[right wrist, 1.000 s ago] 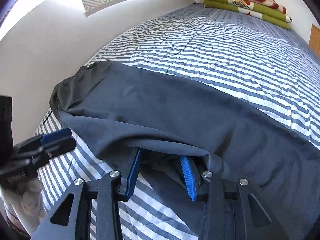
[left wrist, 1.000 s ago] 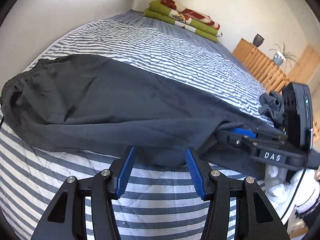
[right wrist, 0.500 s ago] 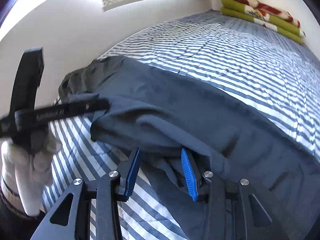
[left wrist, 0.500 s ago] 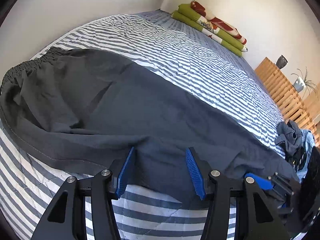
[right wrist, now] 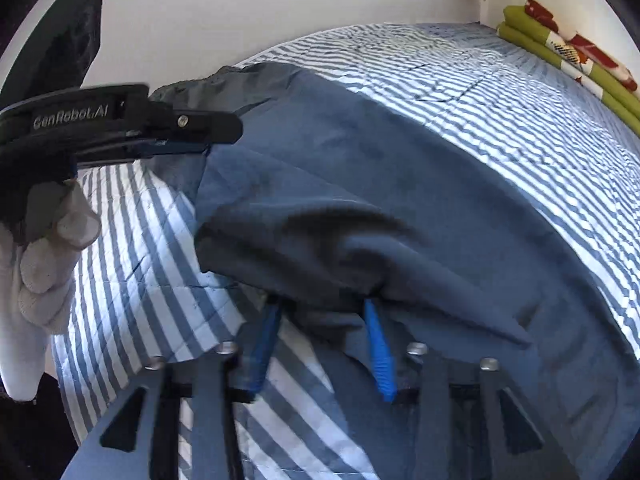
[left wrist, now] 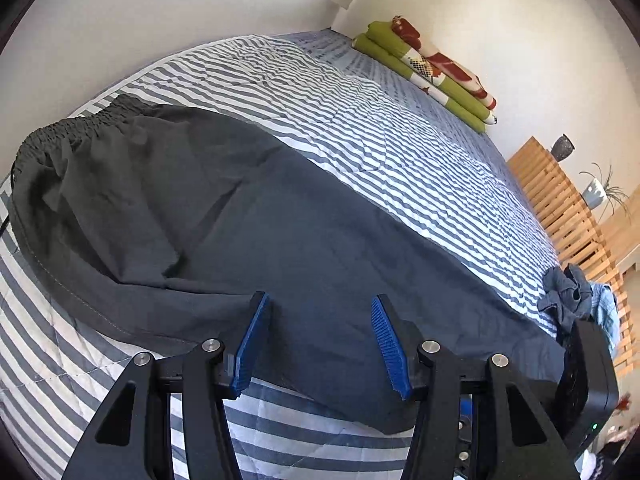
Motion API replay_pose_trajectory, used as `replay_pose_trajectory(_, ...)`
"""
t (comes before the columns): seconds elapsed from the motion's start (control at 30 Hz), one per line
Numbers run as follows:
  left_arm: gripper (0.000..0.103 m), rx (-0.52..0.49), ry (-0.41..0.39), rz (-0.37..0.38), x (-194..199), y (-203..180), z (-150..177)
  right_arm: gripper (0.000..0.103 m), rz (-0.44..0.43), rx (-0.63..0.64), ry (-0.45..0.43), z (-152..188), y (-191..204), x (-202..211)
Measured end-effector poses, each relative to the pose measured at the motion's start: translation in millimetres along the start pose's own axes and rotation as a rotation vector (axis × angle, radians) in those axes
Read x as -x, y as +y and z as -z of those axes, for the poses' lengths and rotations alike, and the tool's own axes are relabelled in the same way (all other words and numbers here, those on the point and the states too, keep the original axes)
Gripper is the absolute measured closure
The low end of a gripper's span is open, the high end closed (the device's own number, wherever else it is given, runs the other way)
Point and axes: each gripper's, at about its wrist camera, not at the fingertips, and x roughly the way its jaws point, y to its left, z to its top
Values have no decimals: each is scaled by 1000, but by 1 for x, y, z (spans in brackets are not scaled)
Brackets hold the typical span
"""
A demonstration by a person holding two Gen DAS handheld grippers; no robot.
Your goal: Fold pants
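I'm seeing the left gripper [left wrist: 318,340] hovering spread, nothing pinched, over the pants [left wrist: 224,216]; the right gripper's [right wrist: 320,344] jaws have just been closing on a raised fold, blurred.

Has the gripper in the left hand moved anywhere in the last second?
Yes. The left gripper has moved forward: its open jaws were over the striped bedcover, short of the dark pants, and now straddle the pants' near edge.
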Motion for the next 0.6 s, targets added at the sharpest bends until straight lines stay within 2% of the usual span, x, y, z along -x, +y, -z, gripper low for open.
replay_pose_trajectory(0.03, 47, 7, -5, -4, 3, 3, 0, 102, -33, 17, 16, 3, 6, 1)
replay_pose_trajectory(0.1, 47, 17, -15, -9, 10, 10, -1, 102, -163, 90, 17, 15, 25, 13)
replay_pose_trajectory(0.13, 47, 19, -18, -12, 12, 13, -1, 102, -185, 153, 22, 22, 36, 19)
replay_pose_trajectory(0.2, 47, 18, -19, -17, 17, 17, 0, 101, -172, 244, 30, 35, 51, 27)
replay_pose_trajectory(0.23, 47, 15, -17, -17, 18, 18, 1, 97, -122, 261, 24, 39, 52, 28)
replay_pose_trajectory(0.3, 47, 8, -12, -21, 20, 18, 3, 76, -45, 230, 19, 41, 43, 27)
replay_pose_trajectory(0.33, 47, 9, -14, -28, 21, 17, 4, 60, -38, 207, 19, 41, 38, 27)
replay_pose_trajectory(0.4, 47, -1, -10, -25, 22, 16, 5, 56, -46, 156, 13, 38, 26, 25)
replay_pose_trajectory(0.5, 47, -1, -11, -23, 23, 16, 5, 56, -133, 108, 18, 33, 22, 20)
replay_pose_trajectory(0.6, 47, 17, -19, -25, 25, 21, 3, 55, -128, 105, -6, 22, 35, 5)
